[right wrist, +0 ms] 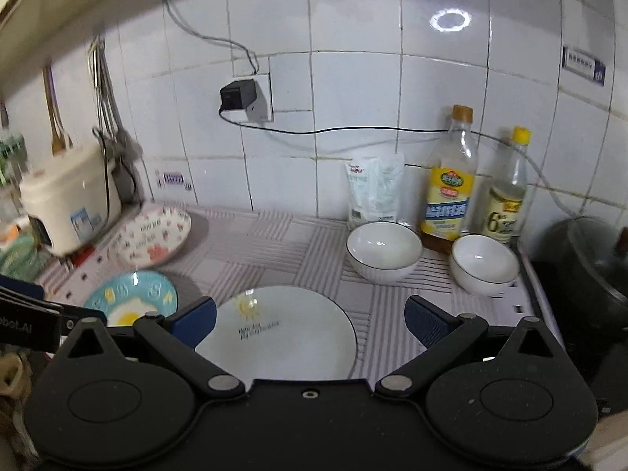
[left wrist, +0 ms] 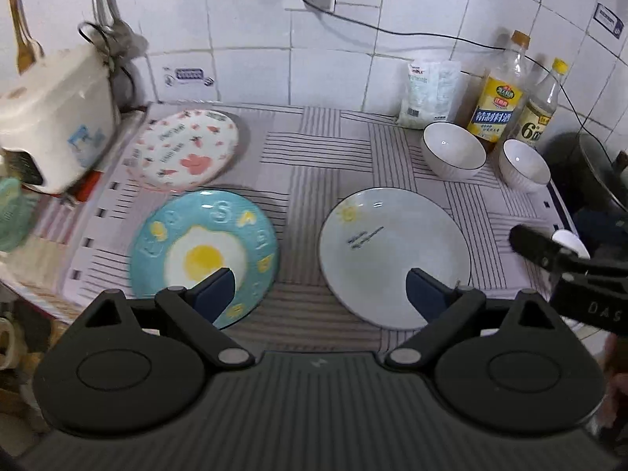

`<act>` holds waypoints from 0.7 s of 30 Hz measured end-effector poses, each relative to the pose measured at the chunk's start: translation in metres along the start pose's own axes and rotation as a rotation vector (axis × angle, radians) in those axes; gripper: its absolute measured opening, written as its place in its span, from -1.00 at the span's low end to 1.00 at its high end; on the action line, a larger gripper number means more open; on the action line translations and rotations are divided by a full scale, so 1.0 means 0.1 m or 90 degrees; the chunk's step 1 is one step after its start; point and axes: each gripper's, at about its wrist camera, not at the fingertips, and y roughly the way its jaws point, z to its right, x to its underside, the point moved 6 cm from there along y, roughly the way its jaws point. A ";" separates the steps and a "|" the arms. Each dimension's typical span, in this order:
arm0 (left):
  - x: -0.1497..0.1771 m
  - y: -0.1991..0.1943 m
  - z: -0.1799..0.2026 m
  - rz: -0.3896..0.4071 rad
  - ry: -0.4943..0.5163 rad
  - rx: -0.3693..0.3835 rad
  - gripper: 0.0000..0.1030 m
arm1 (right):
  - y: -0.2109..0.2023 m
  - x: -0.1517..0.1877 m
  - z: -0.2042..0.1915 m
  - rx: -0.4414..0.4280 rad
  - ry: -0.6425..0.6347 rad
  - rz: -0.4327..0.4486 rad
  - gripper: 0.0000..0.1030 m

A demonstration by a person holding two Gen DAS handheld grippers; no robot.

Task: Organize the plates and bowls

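Your left tongs (left wrist: 320, 288) hang wide apart and empty above the near edge of the worktop (left wrist: 314, 157), one blue pad over the egg-print plate (left wrist: 204, 251) and the other over the pale plate with the small sun (left wrist: 392, 251). Both plates lie flat on the striped mat, side by side and apart. Behind the egg-print plate sits the floral plate (left wrist: 184, 149), tilted up at its left side against the base of the white rice cooker (left wrist: 55, 117). Your right tongs (right wrist: 310, 320) are likewise spread wide, holding nothing, poised over the sun plate's near half. Two white bowls, the larger bowl (right wrist: 382, 251) and the smaller bowl (right wrist: 484, 263), stand upright toward the back right, near each other but not touching. Just behind them stand a white pouch (right wrist: 373, 192), the yellow-labelled bottle (right wrist: 449, 184) and the clear bottle (right wrist: 508, 192) against the tiled wall. A dark pot (right wrist: 588, 267) sits at the far right.
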 end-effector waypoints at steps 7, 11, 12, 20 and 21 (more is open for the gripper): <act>0.22 0.83 0.04 -0.044 -0.004 -0.013 0.84 | 0.63 0.48 0.29 -0.085 0.097 -0.038 0.81; 0.35 1.13 0.08 -0.088 -0.015 0.000 0.73 | 0.91 0.79 0.38 -0.093 0.136 -0.085 0.60; 0.38 1.19 0.10 -0.095 -0.015 0.005 0.69 | 0.96 0.86 0.39 -0.099 0.140 -0.092 0.56; 0.49 1.46 0.17 -0.151 -0.031 0.052 0.16 | 1.18 1.13 0.44 -0.124 0.188 -0.129 0.07; 0.50 1.49 0.16 -0.162 -0.040 0.057 0.09 | 1.20 1.15 0.46 -0.135 0.204 -0.130 0.04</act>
